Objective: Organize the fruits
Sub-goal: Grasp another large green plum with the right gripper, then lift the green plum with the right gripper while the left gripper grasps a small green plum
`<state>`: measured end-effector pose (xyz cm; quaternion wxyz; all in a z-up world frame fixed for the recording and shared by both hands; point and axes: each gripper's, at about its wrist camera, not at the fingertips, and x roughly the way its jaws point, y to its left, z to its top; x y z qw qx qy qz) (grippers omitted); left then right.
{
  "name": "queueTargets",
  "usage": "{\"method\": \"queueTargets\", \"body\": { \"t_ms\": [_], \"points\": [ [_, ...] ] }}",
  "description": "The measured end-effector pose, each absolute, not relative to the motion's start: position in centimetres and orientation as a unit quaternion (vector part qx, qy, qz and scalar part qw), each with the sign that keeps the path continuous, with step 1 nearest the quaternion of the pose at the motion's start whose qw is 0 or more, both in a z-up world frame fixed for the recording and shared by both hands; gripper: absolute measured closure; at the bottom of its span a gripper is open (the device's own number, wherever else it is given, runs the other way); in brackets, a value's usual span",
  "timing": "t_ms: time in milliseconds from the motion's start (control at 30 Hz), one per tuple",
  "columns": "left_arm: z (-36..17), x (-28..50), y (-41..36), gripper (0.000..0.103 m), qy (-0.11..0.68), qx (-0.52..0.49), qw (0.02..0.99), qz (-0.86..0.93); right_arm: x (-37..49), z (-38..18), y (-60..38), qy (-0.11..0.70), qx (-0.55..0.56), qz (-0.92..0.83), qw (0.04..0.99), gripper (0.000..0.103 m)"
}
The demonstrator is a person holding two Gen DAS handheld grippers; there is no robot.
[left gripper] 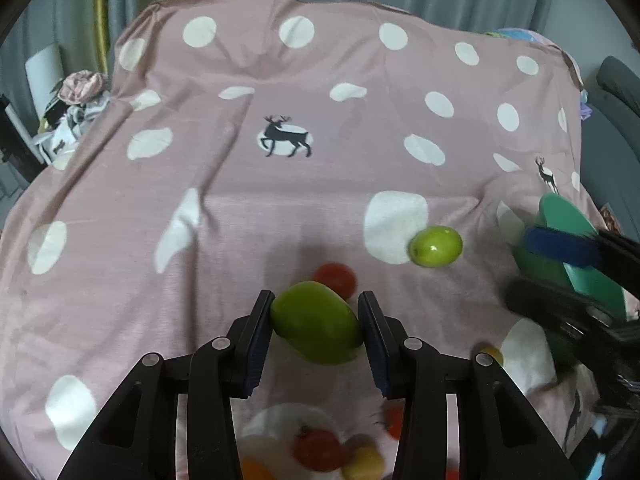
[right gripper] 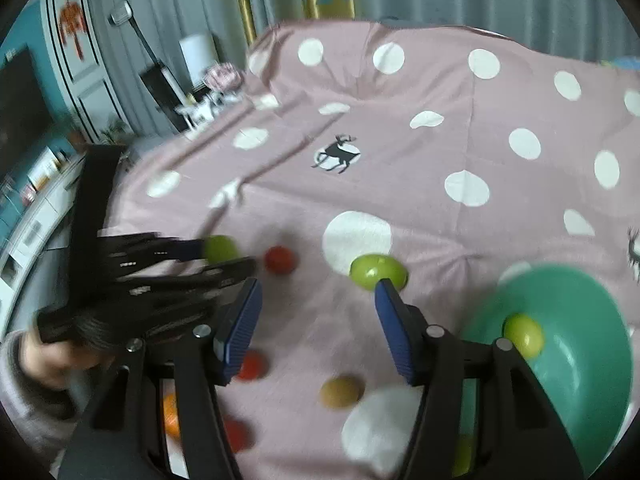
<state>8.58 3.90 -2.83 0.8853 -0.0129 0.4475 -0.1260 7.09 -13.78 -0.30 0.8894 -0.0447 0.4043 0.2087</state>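
**Lighting and picture quality — both wrist views**

Light: soft, even, moderately bright indoor; source not visible. Shadows: faint, one dark patch on the pink cloth (left gripper: 280,208) ahead of the left gripper (left gripper: 316,320). Glare: small highlights on the green fruit (left gripper: 435,246). Blur: heavy motion smear at lower edges and the green bowl (right gripper: 580,344). Distortion: strong fisheye bending — black vignette in corners.

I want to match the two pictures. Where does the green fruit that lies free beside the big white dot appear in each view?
Left wrist view: the free green fruit is right of centre, at the big white dot's lower right edge.
Right wrist view: the same fruit is at centre, just above the right tool's right finger, below the dot.
Shared landmark: the dark deer print.
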Motion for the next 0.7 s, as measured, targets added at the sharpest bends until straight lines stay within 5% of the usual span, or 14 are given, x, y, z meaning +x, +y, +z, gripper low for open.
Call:
{"method": "queueTargets", "body": {
  "t_ms": [467,600,700],
  "points": [
    [-4.2,8.9,5.6,0.060,0.450,-0.039,0.882,-0.136,14.4,-6.4,-10.8,0.479,-0.151,0.062,0.863,0.039],
    [-4.4,9.1,5.7,0.060,0.449,-0.045,0.882,-0.139,15.5,-7.4,-11.7,0.512,-0.138,0.066,0.845,0.055],
    [-4.5,9.1,5.6,0.060,0.448,-0.046,0.881,-0.142,15.8,-7.1,-12.3,0.523,-0.107,0.092,0.840,0.058]
  ]
}}
